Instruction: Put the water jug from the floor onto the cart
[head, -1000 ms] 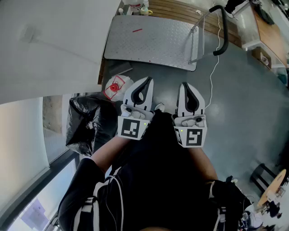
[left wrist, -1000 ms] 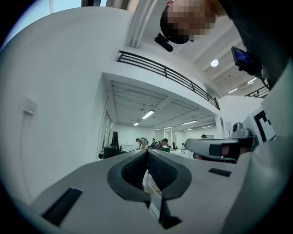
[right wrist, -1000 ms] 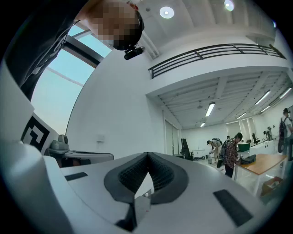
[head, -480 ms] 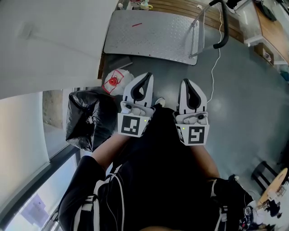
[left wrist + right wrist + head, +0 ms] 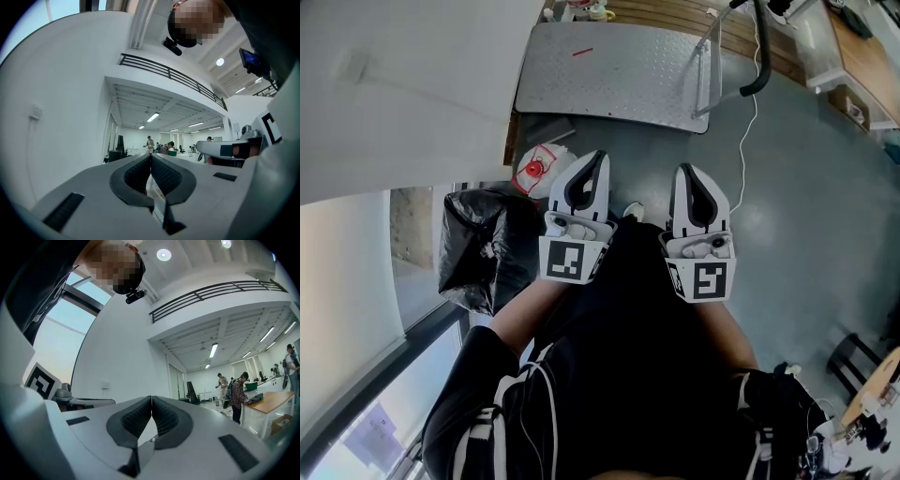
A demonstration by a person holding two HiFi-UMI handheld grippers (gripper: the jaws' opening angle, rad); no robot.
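The water jug point(image 5: 534, 169), clear with a red-marked cap, stands on the grey floor by the wall, just below the cart's near corner. The cart point(image 5: 609, 70) is a flat metal checker-plate platform with a tube handle point(image 5: 709, 66) at its right end. My left gripper point(image 5: 599, 156) is held level above the floor, its tip just right of the jug and covering part of it. It is shut and empty point(image 5: 151, 154). My right gripper point(image 5: 685, 170) sits beside it, shut too, with nothing in it point(image 5: 151, 398). Both gripper views look out across the room, not at the jug.
A black rubbish bag point(image 5: 478, 248) slumps against the wall left of the jug. A white cable point(image 5: 748, 122) hangs down past the cart handle. Wooden boards point(image 5: 675, 17) lie behind the cart. Several people stand far off point(image 5: 239, 392).
Both grippers have edged slightly forward toward the cart. The left one now covers more of the jug. The jaws have stayed shut.
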